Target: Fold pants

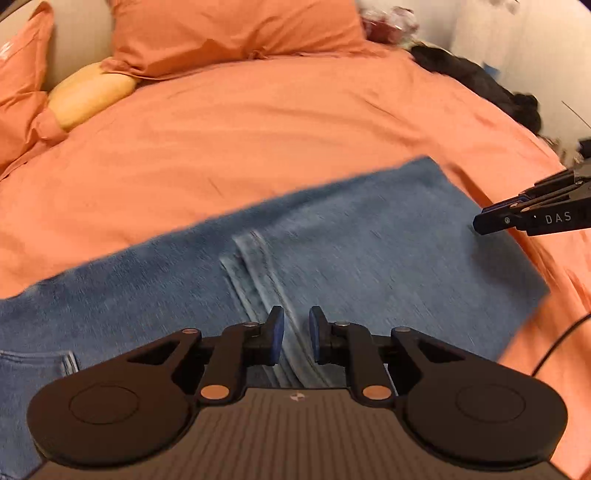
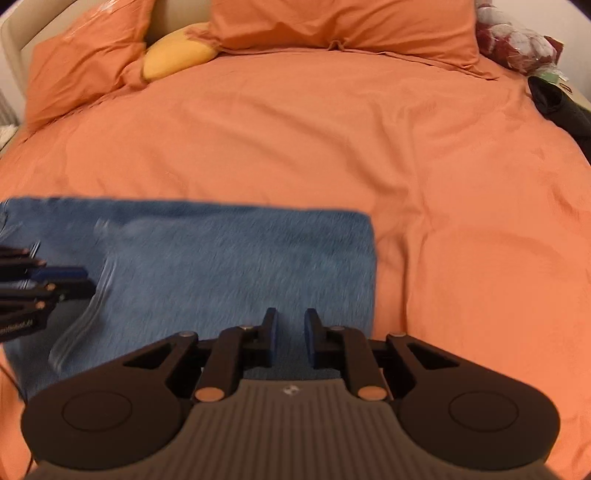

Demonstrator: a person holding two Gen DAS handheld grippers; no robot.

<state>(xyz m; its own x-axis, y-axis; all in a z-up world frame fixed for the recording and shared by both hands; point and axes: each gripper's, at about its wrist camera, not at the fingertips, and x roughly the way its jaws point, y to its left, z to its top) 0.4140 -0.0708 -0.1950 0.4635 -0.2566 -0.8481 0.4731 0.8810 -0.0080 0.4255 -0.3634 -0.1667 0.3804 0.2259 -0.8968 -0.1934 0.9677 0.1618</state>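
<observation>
1. Left wrist view: the blue denim pants (image 1: 332, 258) lie flat on the bed with the soft orange cotton cover (image 1: 258, 129). They are folded into a long, wide band with straight edges. A pale stitched seam (image 1: 255, 266) runs down the middle, and a pocket edge shows at the lower left.
2. The left black plastic tongs (image 1: 296, 336) hang just over the seam. Their blue pads stand apart with nothing between them.
3. The right black tongs (image 1: 480, 221) poke in from the right, over the end of the pants. White letters on their side read "DAS". From here you cannot tell if they are apart or together.
4. Two puffy orange pillows (image 1: 229, 33) and a round yellow cushion (image 1: 92, 92) sit at the head of the bed. A dark heap of cloth (image 1: 480, 81) lies at the far right edge.
5. Right wrist view: the right tongs (image 2: 290, 339) hover over the near end of the pants (image 2: 240, 266). Their pads are apart and hold nothing.
6. The pants end in a straight edge with a square corner. Lots of bare orange cover (image 2: 461, 221) lies to the right and beyond.
7. The left tongs (image 2: 85, 284) show at the left edge, blurry.
</observation>
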